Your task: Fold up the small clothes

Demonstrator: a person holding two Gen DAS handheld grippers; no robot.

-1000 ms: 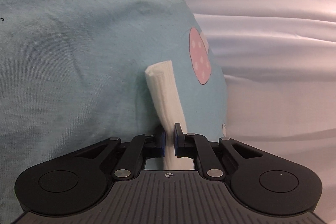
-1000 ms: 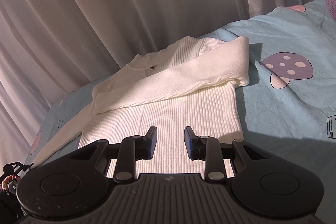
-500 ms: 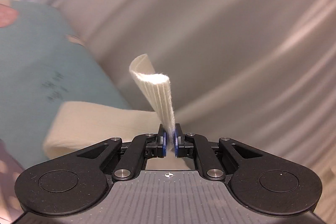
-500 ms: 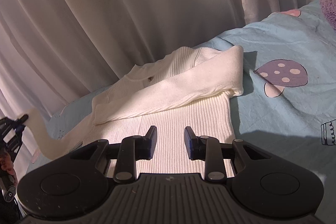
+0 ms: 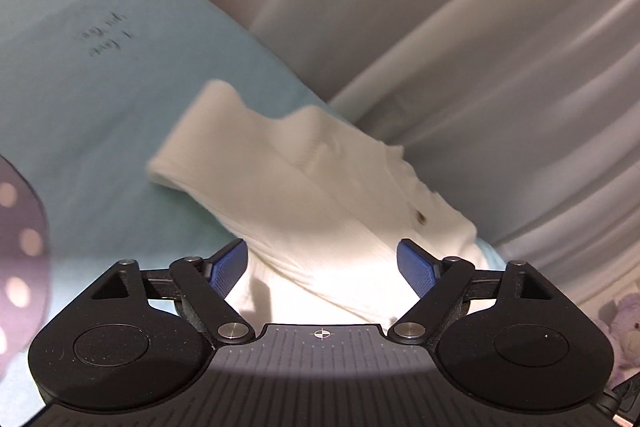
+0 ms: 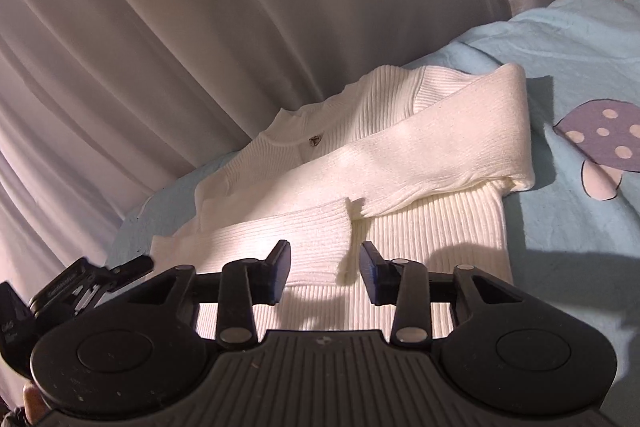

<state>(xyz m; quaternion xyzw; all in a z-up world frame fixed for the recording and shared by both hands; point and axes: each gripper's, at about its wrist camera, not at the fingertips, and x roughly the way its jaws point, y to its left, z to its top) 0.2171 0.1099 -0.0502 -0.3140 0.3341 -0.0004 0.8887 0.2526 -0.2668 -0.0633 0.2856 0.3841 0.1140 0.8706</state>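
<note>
A white ribbed knit sweater (image 6: 420, 227) lies flat on the light blue bedsheet (image 6: 568, 243), with both sleeves folded across its body. One sleeve's cuff (image 6: 320, 227) rests on the sweater's front. My right gripper (image 6: 323, 277) is open and empty, hovering just above the sweater's lower part. My left gripper (image 5: 322, 267) is open and empty, above the sweater (image 5: 320, 195) seen from its left side. The left gripper also shows in the right wrist view (image 6: 80, 283), at the sweater's left edge.
Grey-white curtains (image 6: 240, 27) hang close behind the bed. The sheet carries mushroom prints (image 6: 604, 143) to the right of the sweater. A purple plush toy (image 5: 624, 323) shows at the far right of the left wrist view.
My left gripper carried the second sleeve up and over the sweater, then opened and let it go. The sleeve now lies across the sweater's front. My right gripper stayed open and shifted slightly.
</note>
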